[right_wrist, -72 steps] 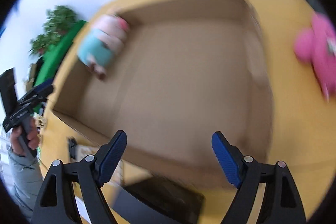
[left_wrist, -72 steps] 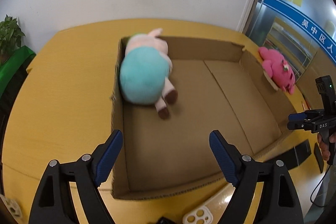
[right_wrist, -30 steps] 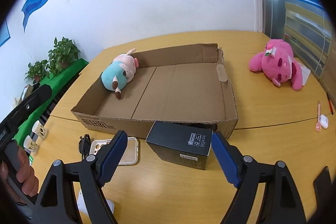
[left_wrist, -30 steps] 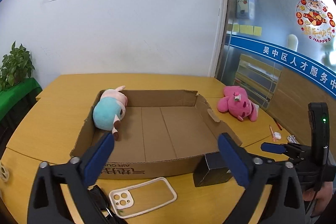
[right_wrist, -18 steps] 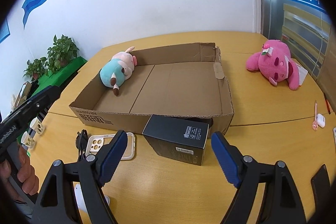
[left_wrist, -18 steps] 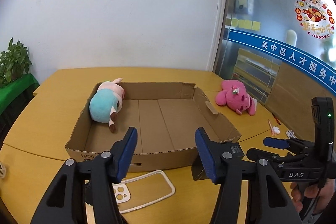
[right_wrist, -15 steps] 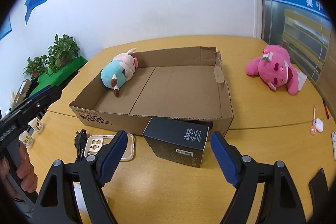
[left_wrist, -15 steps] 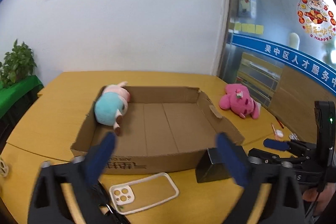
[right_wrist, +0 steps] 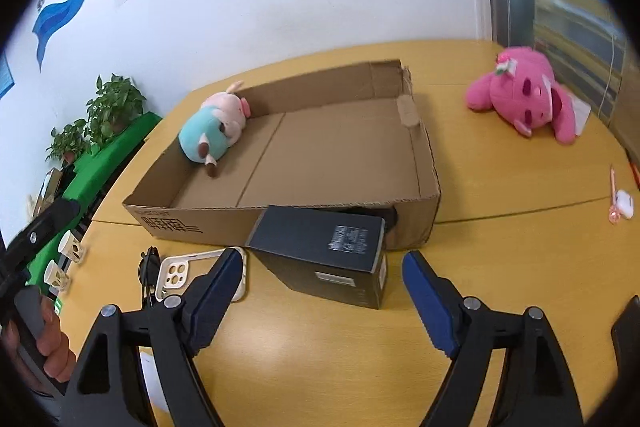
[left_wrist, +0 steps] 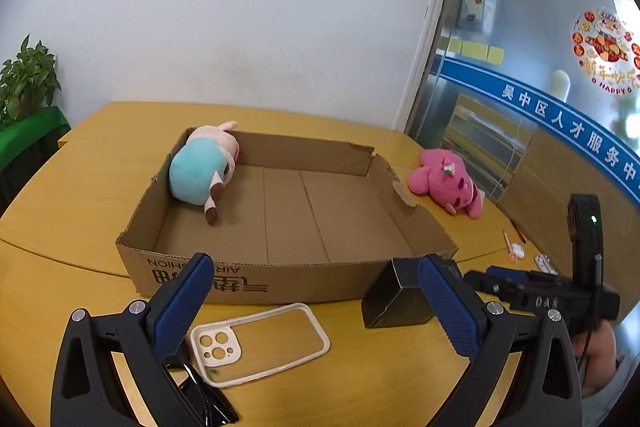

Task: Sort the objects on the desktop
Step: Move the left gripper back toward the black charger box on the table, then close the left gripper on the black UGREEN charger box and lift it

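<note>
A shallow cardboard box point(left_wrist: 288, 211) lay open on the yellow wooden surface point(left_wrist: 380, 367). Inside it, in the far left corner, a plush toy with a teal body and pink head point(left_wrist: 202, 173) lay on its side against the wall of the box. A second plush toy, bright pink point(right_wrist: 524, 97), lay on the surface outside the box, off its far right corner and apart from it.

Just in front of the box's near wall stood a black carton point(right_wrist: 328, 251), one end touching or nearly touching the cardboard. To its left a white phone case point(left_wrist: 256, 343) lay flat on the surface, camera cut-outs toward the left, and a pair of dark glasses point(right_wrist: 149, 273) lay beside it. Further right, near the edge of the surface, were a small white item and a pink pen point(right_wrist: 618, 205).

The left gripper point(left_wrist: 316, 311) was released, its blue pads wide apart above the phone case, with nothing between them. The right gripper point(right_wrist: 324, 289) hung over the near end of the black carton, its jaws opening; the carton sat ahead of the pads and neither pad pressed on it. Potted green plants point(right_wrist: 100, 115) stood beyond the left end of the surface, before a white wall.
</note>
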Tool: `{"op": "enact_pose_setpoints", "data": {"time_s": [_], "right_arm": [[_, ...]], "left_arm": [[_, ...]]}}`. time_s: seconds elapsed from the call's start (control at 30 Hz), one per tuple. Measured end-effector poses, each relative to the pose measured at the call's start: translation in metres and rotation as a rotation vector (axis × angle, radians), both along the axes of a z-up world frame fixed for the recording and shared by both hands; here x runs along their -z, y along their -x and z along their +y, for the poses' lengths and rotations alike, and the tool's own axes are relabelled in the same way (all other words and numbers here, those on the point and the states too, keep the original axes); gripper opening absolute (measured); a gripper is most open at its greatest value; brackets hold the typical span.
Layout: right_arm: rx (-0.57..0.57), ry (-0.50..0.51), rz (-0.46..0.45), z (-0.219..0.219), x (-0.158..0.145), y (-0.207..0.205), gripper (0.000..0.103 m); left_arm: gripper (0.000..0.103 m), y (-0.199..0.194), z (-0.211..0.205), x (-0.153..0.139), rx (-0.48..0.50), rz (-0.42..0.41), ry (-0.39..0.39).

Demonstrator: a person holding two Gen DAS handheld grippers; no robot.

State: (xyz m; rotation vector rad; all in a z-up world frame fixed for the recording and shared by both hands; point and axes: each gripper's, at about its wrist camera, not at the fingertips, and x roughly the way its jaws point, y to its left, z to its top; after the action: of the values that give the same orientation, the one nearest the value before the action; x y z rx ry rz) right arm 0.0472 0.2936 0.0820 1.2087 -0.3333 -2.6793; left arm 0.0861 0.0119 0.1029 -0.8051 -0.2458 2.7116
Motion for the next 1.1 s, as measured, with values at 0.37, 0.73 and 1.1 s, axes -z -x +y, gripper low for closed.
{"op": "enact_pose_setpoints", "data": {"time_s": [0.37,0.73,1.1], "right_arm": [[-0.011,0.116,-0.098,0.009,0.039,0.044,0.081],[-0.106,0.04,-0.046,-0.003,0.044,0.013,0.08],[-0.115,0.123,-0.158,0.021,0.07,-0.029,0.079]], "left_arm": [[0.103,0.038,0.042,0.021,0.159,-0.135,-0.001],[0.102,0.068,0.08,0.06,0.306,-0.275,-0.07],[0.101,0.045,0.103,0.104,0.391,-0.424,-0.061]]}}
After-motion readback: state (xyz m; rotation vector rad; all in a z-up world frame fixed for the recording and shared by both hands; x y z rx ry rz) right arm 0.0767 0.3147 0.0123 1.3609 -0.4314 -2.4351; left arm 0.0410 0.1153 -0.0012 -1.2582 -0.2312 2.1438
